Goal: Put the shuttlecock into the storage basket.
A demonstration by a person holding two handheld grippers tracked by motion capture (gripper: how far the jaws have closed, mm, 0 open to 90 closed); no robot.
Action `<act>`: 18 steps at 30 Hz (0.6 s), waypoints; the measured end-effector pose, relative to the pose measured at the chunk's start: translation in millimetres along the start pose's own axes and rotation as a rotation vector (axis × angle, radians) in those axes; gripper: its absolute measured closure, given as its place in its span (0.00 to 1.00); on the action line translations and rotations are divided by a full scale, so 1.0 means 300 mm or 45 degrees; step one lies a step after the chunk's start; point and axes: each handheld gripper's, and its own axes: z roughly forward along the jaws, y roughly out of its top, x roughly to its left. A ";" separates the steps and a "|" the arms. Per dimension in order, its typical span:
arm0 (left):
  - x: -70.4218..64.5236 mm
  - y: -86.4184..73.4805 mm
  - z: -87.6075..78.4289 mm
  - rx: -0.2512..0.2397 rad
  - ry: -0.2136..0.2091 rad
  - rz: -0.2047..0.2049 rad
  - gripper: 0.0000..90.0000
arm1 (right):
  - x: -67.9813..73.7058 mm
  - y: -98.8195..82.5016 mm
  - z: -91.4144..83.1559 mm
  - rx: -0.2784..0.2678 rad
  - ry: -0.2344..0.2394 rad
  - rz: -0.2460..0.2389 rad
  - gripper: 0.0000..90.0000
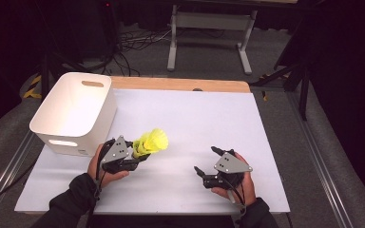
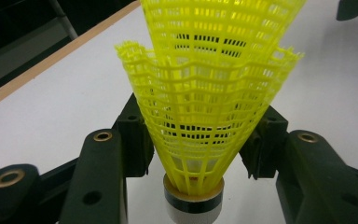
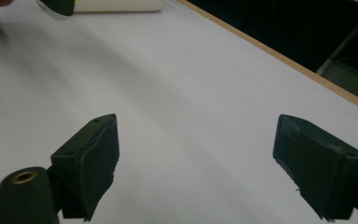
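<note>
Two yellow mesh shuttlecocks [image 1: 153,141], one nested inside the other, stick out of my left gripper [image 1: 140,153] at the front left of the white table top [image 1: 190,114]. In the left gripper view the black jaws press on both sides of the yellow skirt [image 2: 205,102], just above a white base with a dark band [image 2: 193,205]; that left gripper [image 2: 200,140] is shut on them. My right gripper [image 1: 205,160] hovers low over the front right of the table. Its jaws stand wide apart with nothing between them, and bare white surface lies under the right gripper [image 3: 196,154].
A white plastic bin [image 1: 76,111] with handle slots stands at the table's left edge, just behind my left hand. A wooden strip [image 1: 180,84] runs along the far edge. Beyond it are a metal table frame [image 1: 211,28] and cables on the floor.
</note>
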 end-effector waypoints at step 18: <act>0.031 0.003 -0.049 -0.048 0.048 -0.028 0.58 | -0.026 -0.016 0.006 -0.026 0.022 0.061 0.15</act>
